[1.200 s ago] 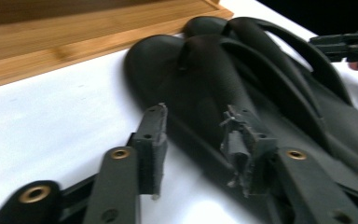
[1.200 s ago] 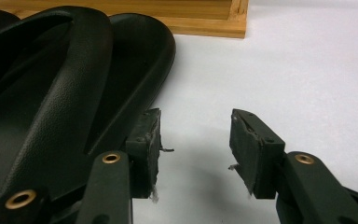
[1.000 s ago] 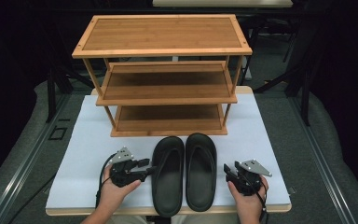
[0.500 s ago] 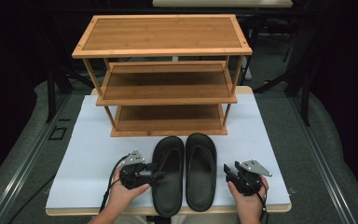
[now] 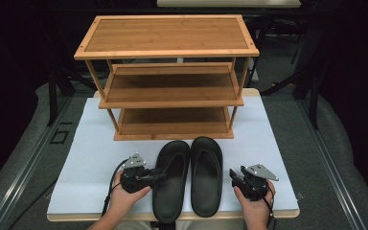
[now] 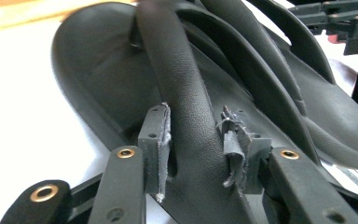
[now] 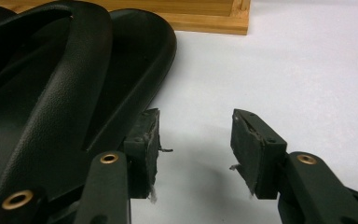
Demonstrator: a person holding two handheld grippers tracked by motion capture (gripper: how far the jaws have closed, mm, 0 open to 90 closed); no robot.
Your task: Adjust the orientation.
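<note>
At the near edge of the white worktop (image 5: 86, 158), at six o'clock from the bamboo shoe rack (image 5: 167, 76), I see two black sandals side by side. My left gripper (image 5: 159, 175) has just been closing its fingers (image 6: 154, 140) around the left sandal's (image 5: 172, 184) strap (pads at both sides of it). My right gripper (image 5: 233, 176) rests at three o'clock of the right sandal (image 5: 206, 175), fingers apart, holding nothing.

Bright table centre, dark surroundings; close-ups soft, slightly blurred.
</note>
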